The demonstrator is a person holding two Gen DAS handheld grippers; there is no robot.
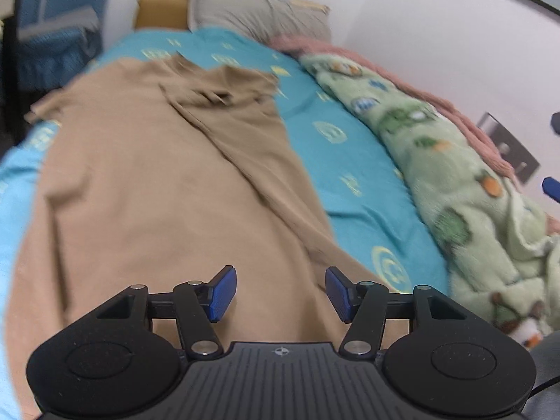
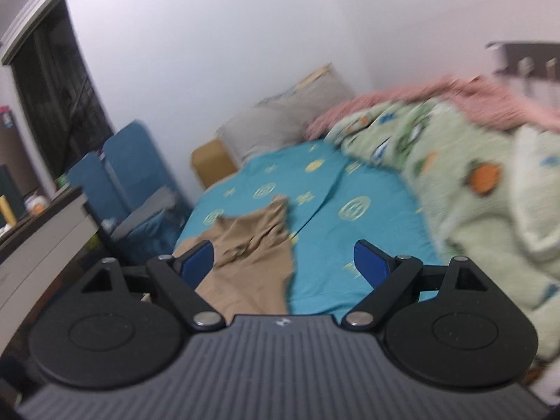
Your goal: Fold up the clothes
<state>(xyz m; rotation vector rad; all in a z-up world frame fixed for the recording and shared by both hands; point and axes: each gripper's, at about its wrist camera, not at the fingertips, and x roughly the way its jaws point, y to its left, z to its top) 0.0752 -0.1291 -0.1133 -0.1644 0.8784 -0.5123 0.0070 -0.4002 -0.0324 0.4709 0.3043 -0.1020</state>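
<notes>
On the teal bedsheet a tan garment lies spread out, one side folded over its middle. Left gripper hovers above its near hem, jaws parted, holding nothing. Right gripper stands wide apart, likewise empty. Green fleece blanket lies alongside.

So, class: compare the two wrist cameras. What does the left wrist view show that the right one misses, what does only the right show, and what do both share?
Only the left wrist view shows the left gripper, open and empty above the tan garment, with one side folded across its middle.

Only the right wrist view shows the right gripper, open wide and empty, a dark doorway and a grey desk.

Both show the garment, teal sheet, green fleece blanket, grey pillow and blue chair.
</notes>
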